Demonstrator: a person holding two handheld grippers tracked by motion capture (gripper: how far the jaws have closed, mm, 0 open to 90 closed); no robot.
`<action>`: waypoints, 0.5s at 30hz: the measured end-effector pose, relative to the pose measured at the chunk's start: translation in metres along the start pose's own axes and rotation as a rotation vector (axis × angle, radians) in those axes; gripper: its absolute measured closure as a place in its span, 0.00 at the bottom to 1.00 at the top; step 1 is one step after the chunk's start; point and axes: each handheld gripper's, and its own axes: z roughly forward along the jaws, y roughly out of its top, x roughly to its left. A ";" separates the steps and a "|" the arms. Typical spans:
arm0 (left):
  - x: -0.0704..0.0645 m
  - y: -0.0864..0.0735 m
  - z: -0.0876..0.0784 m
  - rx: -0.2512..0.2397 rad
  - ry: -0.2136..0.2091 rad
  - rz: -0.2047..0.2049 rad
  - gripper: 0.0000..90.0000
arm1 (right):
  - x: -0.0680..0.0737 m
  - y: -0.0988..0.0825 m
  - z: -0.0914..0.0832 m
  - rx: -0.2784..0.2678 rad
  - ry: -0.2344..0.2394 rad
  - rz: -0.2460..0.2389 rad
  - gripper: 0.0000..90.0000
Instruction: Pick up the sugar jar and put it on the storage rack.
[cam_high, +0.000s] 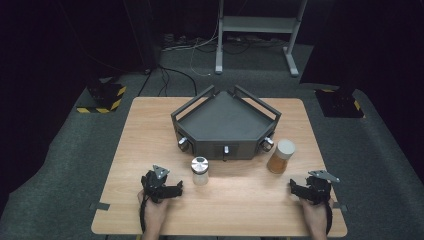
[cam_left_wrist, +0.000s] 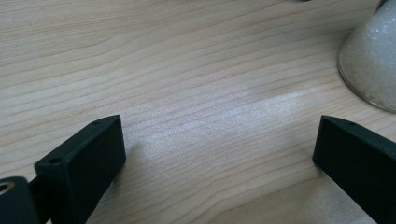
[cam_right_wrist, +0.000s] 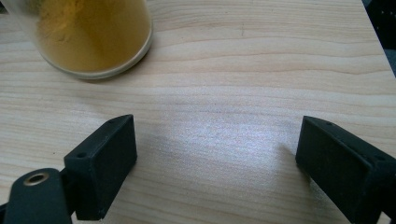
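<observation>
My left gripper (cam_high: 172, 190) rests low over the wooden table (cam_high: 240, 200) near its front left, held by a hand. Its jaws stand wide open in the left gripper view (cam_left_wrist: 219, 126), with bare wood between them. A glass jar of white grains (cam_high: 200, 170) with a silver lid stands just right of it, and that jar (cam_left_wrist: 369, 60) is off to the upper right, apart from the jaws. My right gripper (cam_high: 297, 189) sits at the front right, also open (cam_right_wrist: 215, 121) over bare wood. A jar of orange-brown powder (cam_high: 281, 156) (cam_right_wrist: 93, 32) with a white lid stands beyond it, untouched.
A dark grey angular tray (cam_high: 225, 122) with raised rails and small knobs on its front faces occupies the table's middle back. Beyond the table are a dark floor, cables and a metal stand (cam_high: 257, 30). The table's right edge (cam_right_wrist: 373, 32) runs close to my right gripper.
</observation>
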 end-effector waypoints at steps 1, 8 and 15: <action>0.000 0.000 0.000 0.001 0.000 0.002 0.03 | 0.000 0.000 0.000 0.000 0.000 0.000 0.13; 0.000 0.000 0.000 0.001 -0.002 -0.002 0.03 | 0.000 0.000 0.000 0.000 0.000 0.000 0.13; 0.000 0.000 0.000 0.002 0.000 0.000 0.03 | 0.001 0.000 0.000 0.001 -0.001 0.000 0.13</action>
